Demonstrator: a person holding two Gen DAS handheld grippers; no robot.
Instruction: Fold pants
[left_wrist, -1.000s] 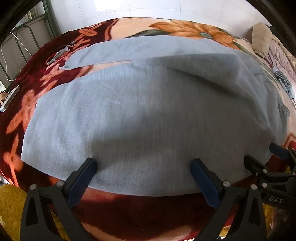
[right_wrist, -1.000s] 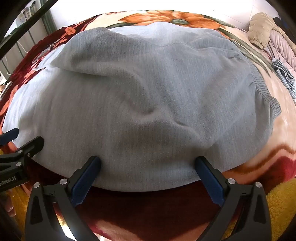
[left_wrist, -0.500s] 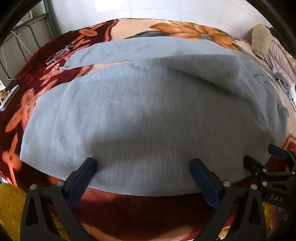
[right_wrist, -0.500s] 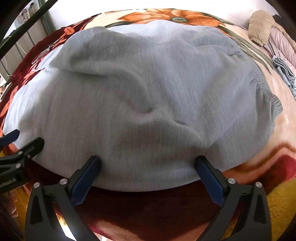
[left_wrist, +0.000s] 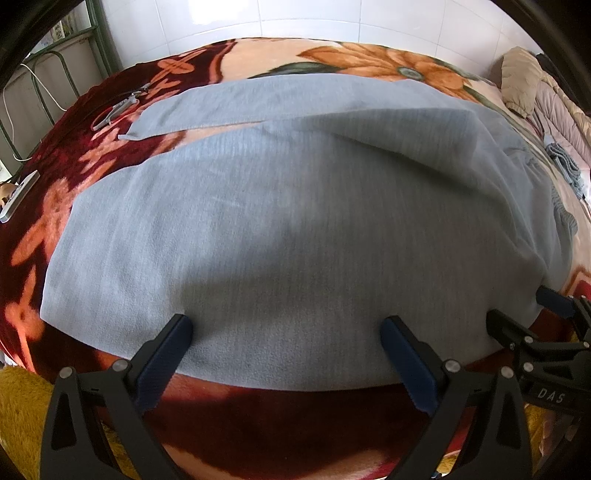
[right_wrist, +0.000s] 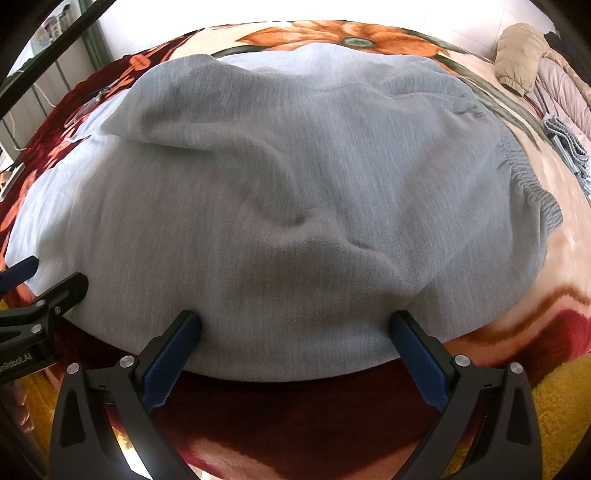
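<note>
Grey fleece pants (left_wrist: 295, 229) lie spread over a flowered blanket on a bed, legs to the left, ribbed waistband (right_wrist: 532, 177) to the right. One leg (left_wrist: 280, 99) runs further back, and a flap of cloth (right_wrist: 192, 103) is folded over near the crotch. My left gripper (left_wrist: 286, 332) stands open at the near edge of the leg, cloth between its blue pads without being pinched. My right gripper (right_wrist: 295, 328) is open too, at the near edge of the seat area. Each gripper shows at the side of the other's view.
The red and orange blanket (left_wrist: 92, 158) covers the bed, with a yellow fleece edge (right_wrist: 554, 398) below. Padded jackets (left_wrist: 539, 92) and a small grey folded item (left_wrist: 565, 166) lie at the right. A metal bed frame (left_wrist: 55, 74), a cable and a white strip (left_wrist: 18, 195) are at the left.
Almost nothing has moved; both grippers hold their place at the near edge of the pants, still open.
</note>
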